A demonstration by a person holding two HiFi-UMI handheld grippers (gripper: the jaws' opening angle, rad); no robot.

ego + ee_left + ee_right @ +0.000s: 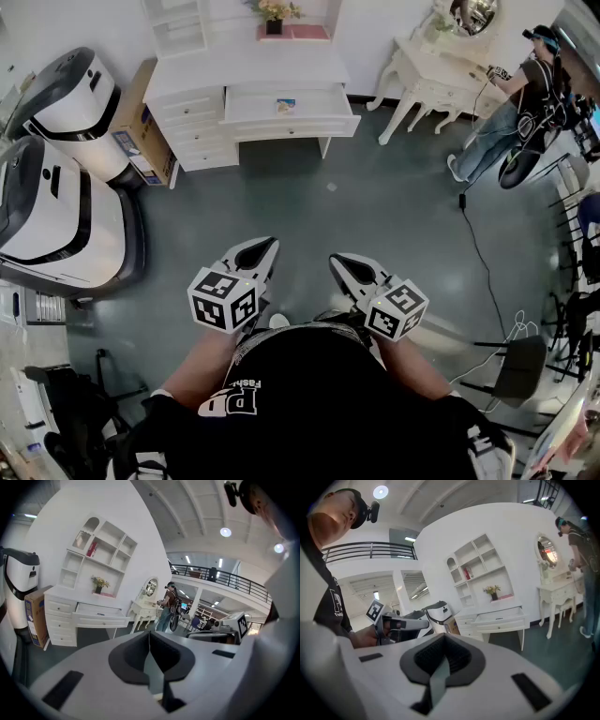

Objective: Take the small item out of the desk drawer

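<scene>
Grey floor (394,216) fronts a white desk (244,75), drawer (251,106) open; left tool (266,247) and right tool (339,262) closed, empty

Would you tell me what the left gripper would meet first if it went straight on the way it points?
Nothing close: the left gripper, tongs shut, points over bare floor. Further on lies the right end of the open drawer, though depth is unclear.

I see a white desk (246,80) on dark grey-green floor (394,206). In its white drawer (323,103) is a mostly blue small item (286,106), and left of it a brown box (141,122). My left gripper (265,244) and right gripper (339,261) are white with black-lined jaws and black-and-white square markers.
</scene>
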